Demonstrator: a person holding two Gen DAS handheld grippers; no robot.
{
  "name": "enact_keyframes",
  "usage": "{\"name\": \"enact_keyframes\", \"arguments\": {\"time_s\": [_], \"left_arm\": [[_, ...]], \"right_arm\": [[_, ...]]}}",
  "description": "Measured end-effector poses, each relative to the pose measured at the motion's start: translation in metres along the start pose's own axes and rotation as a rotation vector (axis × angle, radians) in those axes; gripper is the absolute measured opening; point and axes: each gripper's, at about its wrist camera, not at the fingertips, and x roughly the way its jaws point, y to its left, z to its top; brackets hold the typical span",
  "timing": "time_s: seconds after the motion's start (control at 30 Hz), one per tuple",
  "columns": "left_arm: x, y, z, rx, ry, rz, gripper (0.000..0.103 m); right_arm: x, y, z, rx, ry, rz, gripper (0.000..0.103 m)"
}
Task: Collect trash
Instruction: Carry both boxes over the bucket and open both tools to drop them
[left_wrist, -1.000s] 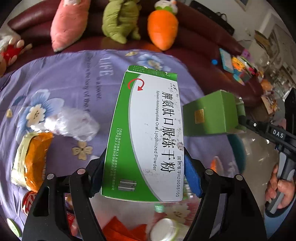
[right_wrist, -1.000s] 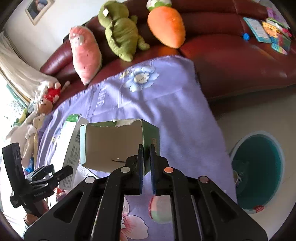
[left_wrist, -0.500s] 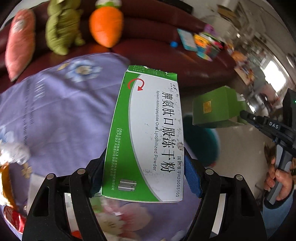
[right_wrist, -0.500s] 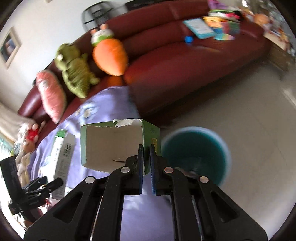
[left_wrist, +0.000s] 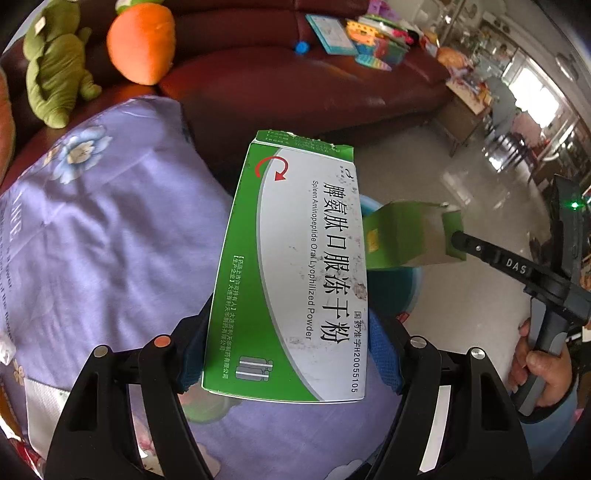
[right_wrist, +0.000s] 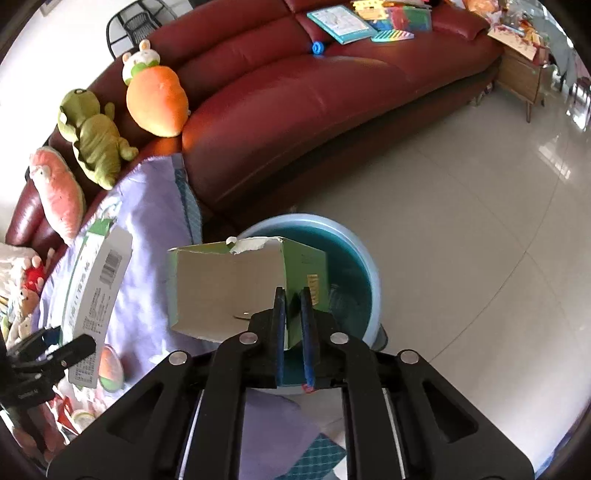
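Note:
My left gripper (left_wrist: 288, 354) is shut on a large green-and-white medicine box (left_wrist: 295, 266), its blue pads pressing both long sides; the box stands up in front of the camera. The right wrist view shows this box (right_wrist: 96, 280) over the purple cloth. My right gripper (right_wrist: 291, 295) has one wall of a small, torn-open green box (right_wrist: 229, 291) between its pads, and its jaws are opening slightly. That small box (left_wrist: 406, 236) hangs above a light-blue bin (right_wrist: 369, 266) on the floor. The bin's inside is teal and partly hidden by the box.
A purple flowered cloth (left_wrist: 110, 240) covers the table, with wrappers at its near left edge. A dark red sofa (right_wrist: 314, 103) behind holds plush toys (right_wrist: 155, 99) and books (right_wrist: 340, 22). Pale floor tiles (right_wrist: 461, 221) spread to the right. A hand (left_wrist: 543, 365) holds the right gripper's handle.
Both grippers have swung right, off the table toward the floor, each with its box. The small box now hangs over the bin, and the gap between the right pads is slightly wider.

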Motion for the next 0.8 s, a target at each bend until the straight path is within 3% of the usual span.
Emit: {"name": "enact_keyframes", "arguments": {"time_s": [0.1, 0.13, 0.23, 0.33, 0.8], "left_arm": [[0.014, -0.008, 0.005, 0.011, 0.021, 0.001, 0.074], [0.018, -0.011, 0.006, 0.015, 0.029, 0.000, 0.074], [0.030, -0.018, 0.008, 0.029, 0.049, 0.002, 0.074], [0.039, -0.023, 0.011, 0.039, 0.064, 0.004, 0.074], [0.084, -0.041, 0.019, 0.070, 0.168, -0.033, 0.074]], "right_arm": [[0.010, -0.008, -0.001, 0.012, 0.024, 0.012, 0.023], [0.012, -0.010, -0.001, 0.020, 0.027, 0.019, 0.033], [0.014, -0.014, 0.001, 0.031, 0.022, 0.023, 0.037], [0.013, -0.016, 0.003, 0.040, 0.011, 0.016, 0.054], [0.012, -0.036, 0.008, 0.077, 0.005, 0.001, 0.066]]}}
